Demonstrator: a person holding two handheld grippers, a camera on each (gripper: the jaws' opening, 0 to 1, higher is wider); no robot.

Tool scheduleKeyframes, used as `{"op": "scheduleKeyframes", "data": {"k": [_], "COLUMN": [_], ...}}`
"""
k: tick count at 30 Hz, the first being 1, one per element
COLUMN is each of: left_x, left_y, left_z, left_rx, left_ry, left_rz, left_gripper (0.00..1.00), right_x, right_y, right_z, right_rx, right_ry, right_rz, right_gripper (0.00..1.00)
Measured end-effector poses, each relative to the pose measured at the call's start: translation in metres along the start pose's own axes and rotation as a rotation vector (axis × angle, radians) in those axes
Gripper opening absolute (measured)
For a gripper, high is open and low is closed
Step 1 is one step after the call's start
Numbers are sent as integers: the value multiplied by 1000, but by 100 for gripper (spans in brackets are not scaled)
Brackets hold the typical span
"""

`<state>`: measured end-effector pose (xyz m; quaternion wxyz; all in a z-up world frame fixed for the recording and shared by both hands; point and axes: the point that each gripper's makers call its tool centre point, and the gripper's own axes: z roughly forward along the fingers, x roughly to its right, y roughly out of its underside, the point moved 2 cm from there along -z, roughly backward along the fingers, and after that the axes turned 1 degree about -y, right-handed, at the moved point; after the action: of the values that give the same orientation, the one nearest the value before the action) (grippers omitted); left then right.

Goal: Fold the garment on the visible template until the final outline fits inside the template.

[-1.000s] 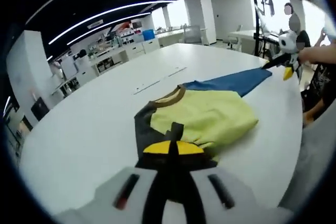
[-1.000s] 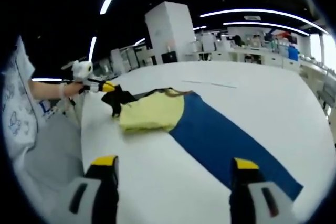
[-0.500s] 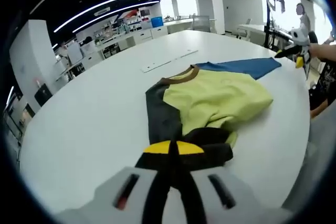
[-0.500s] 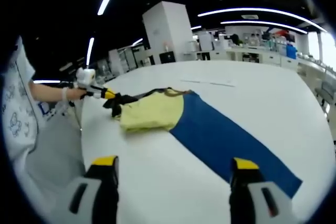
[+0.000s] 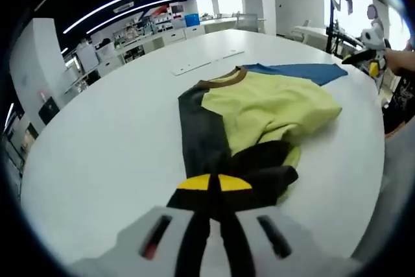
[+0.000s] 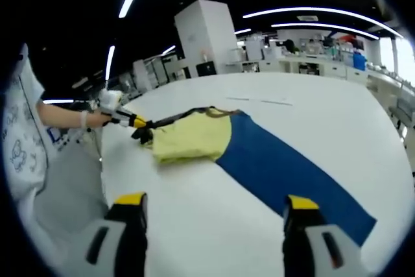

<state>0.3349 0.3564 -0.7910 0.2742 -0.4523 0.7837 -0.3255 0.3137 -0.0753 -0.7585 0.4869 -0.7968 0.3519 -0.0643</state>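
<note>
left gripper view, left claw (image 5: pixel 212 185) pinching soft rumpled garment (image 5: pixel 259 111), right claw (image 6: pixel 214 209) spread wide

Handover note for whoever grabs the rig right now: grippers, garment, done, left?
Left gripper: shut on the black sleeve of the yellow, black and blue shirt.
Right gripper: open, holding nothing, above the white table near the blue sleeve.
Done: yellow body lies bunched, black sleeve drawn inward.
Left: blue sleeve lies stretched out flat; fold it in. Template outline: cannot make out.
</note>
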Motion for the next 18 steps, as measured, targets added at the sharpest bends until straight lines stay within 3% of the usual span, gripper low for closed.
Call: {"op": "scheduleKeyframes", "data": {"k": [12, 18], "left_x": [-1, 0], "left_y": [-3, -23], "left_z": [-3, -22], "left_rx": [38, 138], "left_ry": [-3, -49], "left_rz": [-17, -26], "left_gripper": [0, 11], "right_x": [-10, -16], "right_y": [-6, -2], "right_z": [-7, -14], "right_rx": [4, 15], "right_ry": [13, 18], "right_rz": [-13, 0], "right_gripper": [87, 88]}}
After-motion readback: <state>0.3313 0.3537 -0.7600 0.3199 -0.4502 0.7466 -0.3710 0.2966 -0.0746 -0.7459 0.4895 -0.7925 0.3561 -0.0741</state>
